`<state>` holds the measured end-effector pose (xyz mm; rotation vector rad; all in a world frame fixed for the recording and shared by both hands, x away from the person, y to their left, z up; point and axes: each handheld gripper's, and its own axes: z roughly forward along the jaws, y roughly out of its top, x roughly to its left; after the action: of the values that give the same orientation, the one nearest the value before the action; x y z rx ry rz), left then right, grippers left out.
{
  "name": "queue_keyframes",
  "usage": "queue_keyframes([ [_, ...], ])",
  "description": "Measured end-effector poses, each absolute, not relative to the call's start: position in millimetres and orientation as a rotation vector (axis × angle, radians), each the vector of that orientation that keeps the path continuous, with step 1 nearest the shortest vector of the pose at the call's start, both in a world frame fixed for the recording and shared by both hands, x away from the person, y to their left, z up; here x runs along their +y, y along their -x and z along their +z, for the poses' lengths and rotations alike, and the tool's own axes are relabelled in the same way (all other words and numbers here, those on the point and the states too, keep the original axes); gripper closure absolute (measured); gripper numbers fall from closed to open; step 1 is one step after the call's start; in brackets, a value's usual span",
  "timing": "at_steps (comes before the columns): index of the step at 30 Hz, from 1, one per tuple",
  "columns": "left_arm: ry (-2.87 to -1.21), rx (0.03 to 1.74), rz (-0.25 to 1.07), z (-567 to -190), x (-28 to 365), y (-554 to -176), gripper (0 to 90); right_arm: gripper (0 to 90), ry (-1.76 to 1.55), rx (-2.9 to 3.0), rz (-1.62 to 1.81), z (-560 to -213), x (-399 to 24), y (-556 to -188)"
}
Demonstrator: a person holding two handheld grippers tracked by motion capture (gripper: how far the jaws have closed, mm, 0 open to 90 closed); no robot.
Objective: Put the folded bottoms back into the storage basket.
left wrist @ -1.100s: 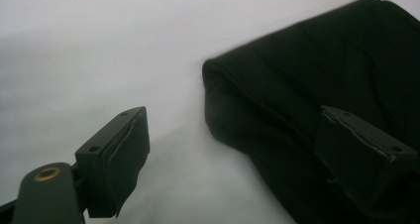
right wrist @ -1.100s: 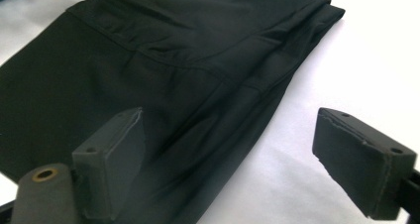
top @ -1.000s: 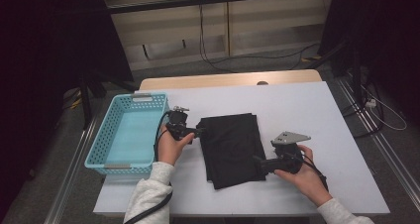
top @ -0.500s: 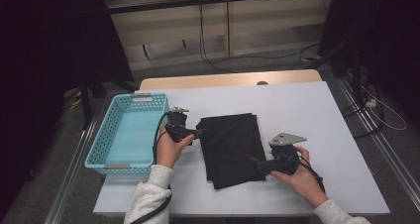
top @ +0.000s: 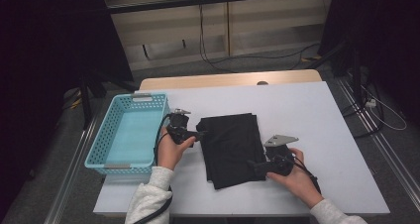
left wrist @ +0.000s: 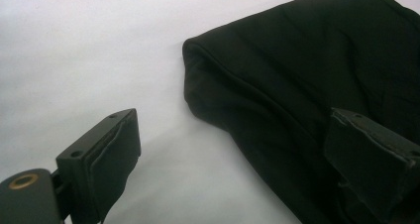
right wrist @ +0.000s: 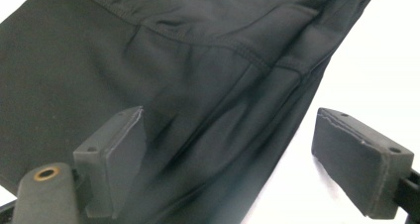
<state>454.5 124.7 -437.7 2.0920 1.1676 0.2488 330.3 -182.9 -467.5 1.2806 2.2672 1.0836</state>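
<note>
The left gripper [top: 202, 134] has just spread its jaws wider and now stands open at the upper left edge of the folded black garment [top: 231, 148], one pad over the cloth, one over bare table [top: 307, 115], nothing pinched. The right gripper [top: 251, 165] is open too, astride the lower right edge. The garment lies flat mid-table beside the blue basket [top: 105, 159]. Both edges look released, so the fold is likely finished and a fresh grasp comes next
</note>
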Motion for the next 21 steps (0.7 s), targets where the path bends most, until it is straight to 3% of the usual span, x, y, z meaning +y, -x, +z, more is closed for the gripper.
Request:
queue_keyframes([
  [7,-2.089,1.171,0.248,-437.1,127.0,-453.9,7.3,15.7,-1.294,2.27,1.075,-467.6,-183.1,-330.5],
  [13,-2.094,1.17,0.246,-437.3,126.0,-452.3,7.3,29.5,-1.332,2.284,1.048,-462.7,-182.9,-330.6],
  [21,-2.099,1.184,0.245,-441.0,126.6,-454.3,6.8,36.5,-1.37,2.289,1.03,-459.7,-180.0,-330.8],
])
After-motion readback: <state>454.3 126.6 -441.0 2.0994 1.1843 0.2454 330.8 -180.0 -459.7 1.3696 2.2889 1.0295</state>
